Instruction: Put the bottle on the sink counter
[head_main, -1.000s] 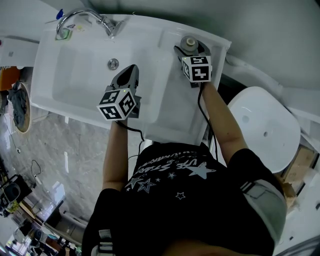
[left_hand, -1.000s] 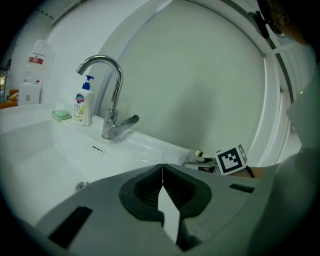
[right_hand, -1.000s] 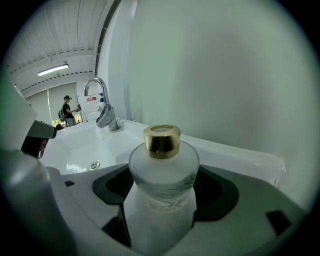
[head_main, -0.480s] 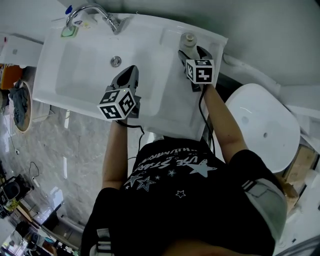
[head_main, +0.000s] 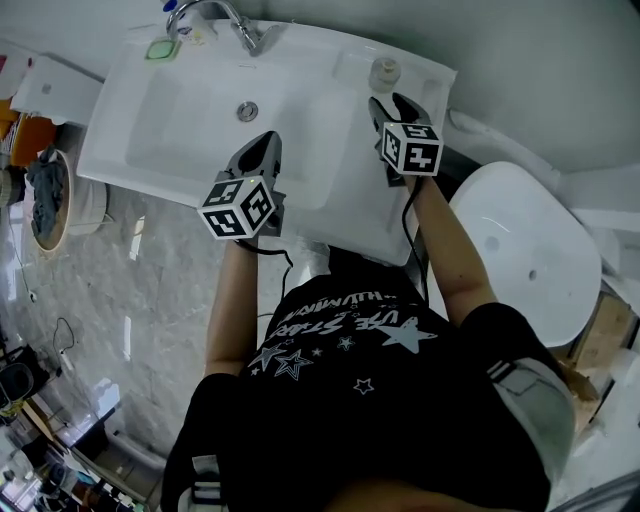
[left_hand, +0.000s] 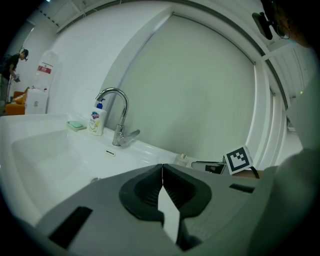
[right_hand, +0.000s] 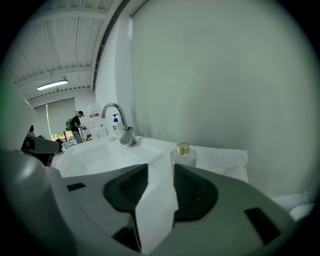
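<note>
White sink surface (head_main: 365, 215) sitting against a grey wall, toilet (head_main: 525, 255) standing beside it. Bottle (head_main: 384, 72) standing upright at the surface's back right corner. Right gripper (head_main: 392, 104) hovering near it, jaws apart, just been closing, nothing between. Left gripper (head_main: 262, 148) hanging over the basin (head_main: 180, 130), jaws together.

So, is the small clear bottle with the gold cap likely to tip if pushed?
The bottle looks squat, with a body wider than its gold cap, so a push would probably slide it, not tip it. Its clear wall seems like glass: likely smooth, rather heavy for its size, and breakable on the hard white counter.
</note>
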